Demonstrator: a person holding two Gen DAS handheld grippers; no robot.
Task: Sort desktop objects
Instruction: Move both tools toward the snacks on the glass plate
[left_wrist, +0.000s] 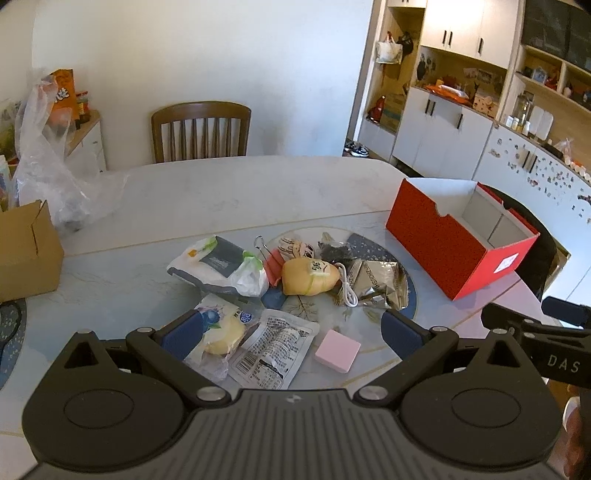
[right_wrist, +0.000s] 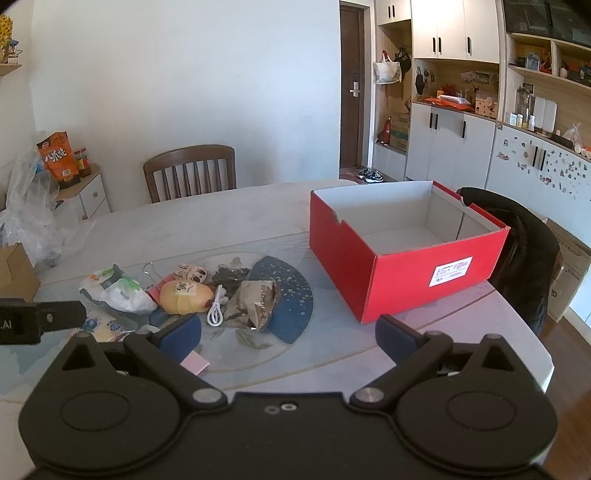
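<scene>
Sideways yellow plush (left_wrist: 309, 277) amid clutter, red box (right_wrist: 373, 258) open-topped, upright

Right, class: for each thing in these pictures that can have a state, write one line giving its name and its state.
left hand-held gripper: open, holding nothing
right hand-held gripper: open, holding nothing
red box: lid off, nothing inside
brown cardboard box: flaps open
white cable: coiled, unplugged
foil snack packet: crumpled
door: shut
wooden chair: pushed up to the table
</scene>
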